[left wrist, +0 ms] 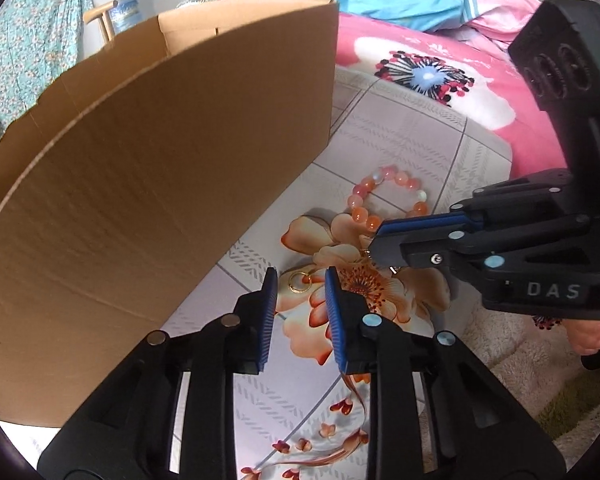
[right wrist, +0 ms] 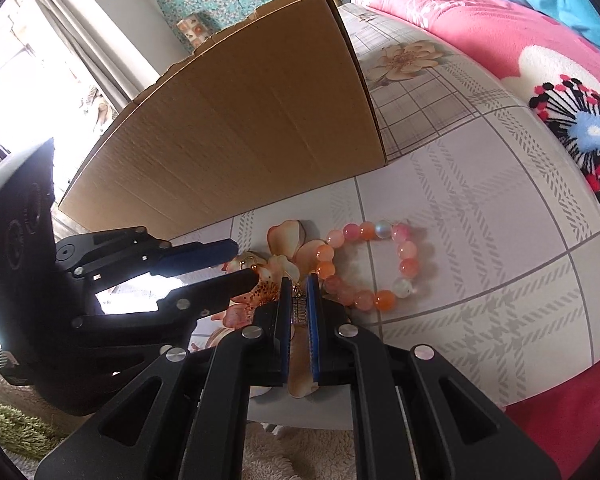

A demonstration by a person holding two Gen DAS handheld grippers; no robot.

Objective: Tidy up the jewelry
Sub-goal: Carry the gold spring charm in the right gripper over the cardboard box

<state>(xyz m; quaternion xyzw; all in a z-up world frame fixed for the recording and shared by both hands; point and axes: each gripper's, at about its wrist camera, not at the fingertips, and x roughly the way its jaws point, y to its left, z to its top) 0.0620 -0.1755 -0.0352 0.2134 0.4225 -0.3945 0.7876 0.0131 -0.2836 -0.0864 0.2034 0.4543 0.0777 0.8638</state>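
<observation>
Right gripper: jaws nearly together, pinching a small sparkling rhinestone earring.
Left gripper: jaws gaping apart, a gold ring lying just ahead between them.
Bracelet: glossy pink-orange beads, lying just right of the right gripper's tips.
Cardboard box: standing beyond, leftward.

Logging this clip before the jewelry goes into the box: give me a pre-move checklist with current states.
1. Right claw shut on rhinestone earring: ok.
2. Left claw open around gold hoop earring: ok.
3. Hoop gripped: not ok, pads apart.
4. Beaded bracelet free of both claws: ok.
5. Cardboard box top open: ok.
6. Box interior has room: cannot tell.
</observation>
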